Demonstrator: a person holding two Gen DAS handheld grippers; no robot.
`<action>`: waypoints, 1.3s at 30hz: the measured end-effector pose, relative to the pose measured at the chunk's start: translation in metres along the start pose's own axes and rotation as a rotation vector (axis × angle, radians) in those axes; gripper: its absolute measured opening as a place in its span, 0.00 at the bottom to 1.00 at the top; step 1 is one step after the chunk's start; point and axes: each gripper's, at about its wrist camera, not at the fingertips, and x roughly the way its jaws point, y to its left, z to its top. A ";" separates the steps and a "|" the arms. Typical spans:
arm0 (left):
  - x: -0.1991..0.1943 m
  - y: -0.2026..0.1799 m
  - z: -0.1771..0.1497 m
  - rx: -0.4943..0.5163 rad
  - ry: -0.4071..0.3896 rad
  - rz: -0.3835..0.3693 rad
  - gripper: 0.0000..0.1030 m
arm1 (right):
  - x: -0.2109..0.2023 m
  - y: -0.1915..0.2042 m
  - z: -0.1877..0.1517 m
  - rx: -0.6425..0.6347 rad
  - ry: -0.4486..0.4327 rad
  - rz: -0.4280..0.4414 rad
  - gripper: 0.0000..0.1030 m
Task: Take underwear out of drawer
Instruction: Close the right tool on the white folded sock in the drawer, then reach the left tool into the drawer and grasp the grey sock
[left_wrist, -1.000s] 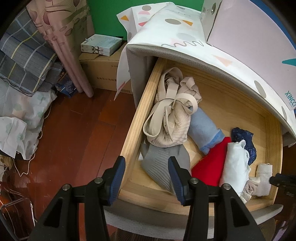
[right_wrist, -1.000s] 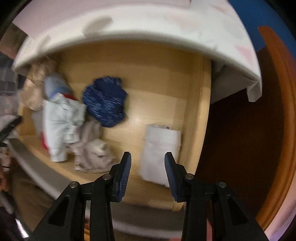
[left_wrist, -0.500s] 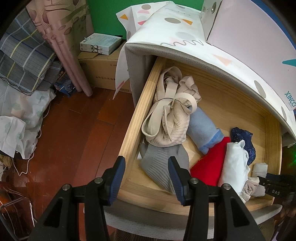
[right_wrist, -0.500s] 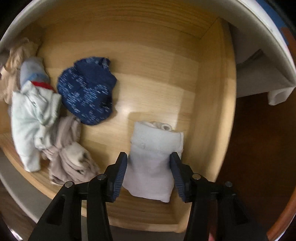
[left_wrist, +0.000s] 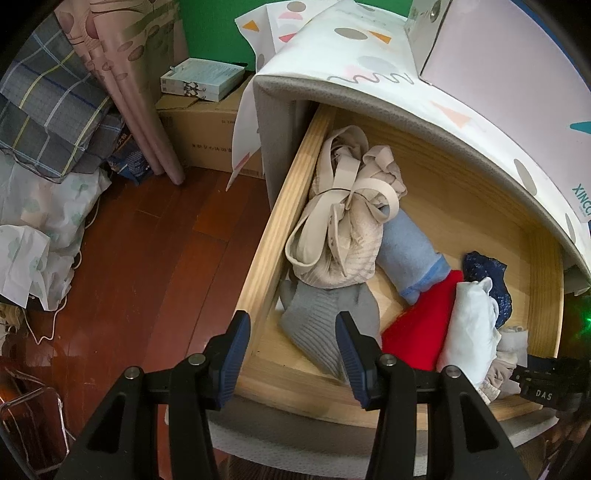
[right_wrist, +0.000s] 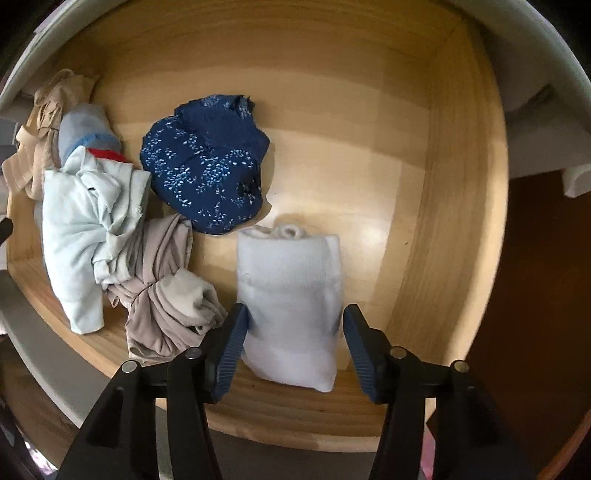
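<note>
Slippage is looming: the right gripper (right_wrist: 291, 343) is opening its jaws around the folded white underwear (right_wrist: 291, 295) without pressing it yet, so closing on just the top layer could be unrolling the bundle. It is looking soft, pale and neatly rolled, lying near the wooden drawer (right_wrist: 443, 192) front right corner. The left gripper (left_wrist: 291, 350) is hovering half open and empty above a grey garment (left_wrist: 317, 325).

red garment (left_wrist: 417, 332) mostly hidden under clothes

Right tool (right_wrist: 291, 347) jaws opening, straddling white folded underwear (right_wrist: 290, 295) in drawer (right_wrist: 436, 206).
</note>
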 end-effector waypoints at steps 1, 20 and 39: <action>0.000 0.000 0.000 0.000 0.002 0.000 0.48 | 0.004 -0.004 0.004 0.003 0.008 0.006 0.52; 0.014 -0.022 0.002 0.055 0.109 -0.045 0.51 | 0.025 -0.013 -0.011 0.030 -0.016 -0.103 0.42; 0.074 -0.048 0.019 -0.017 0.301 -0.054 0.51 | -0.007 -0.020 -0.024 0.027 -0.039 -0.064 0.42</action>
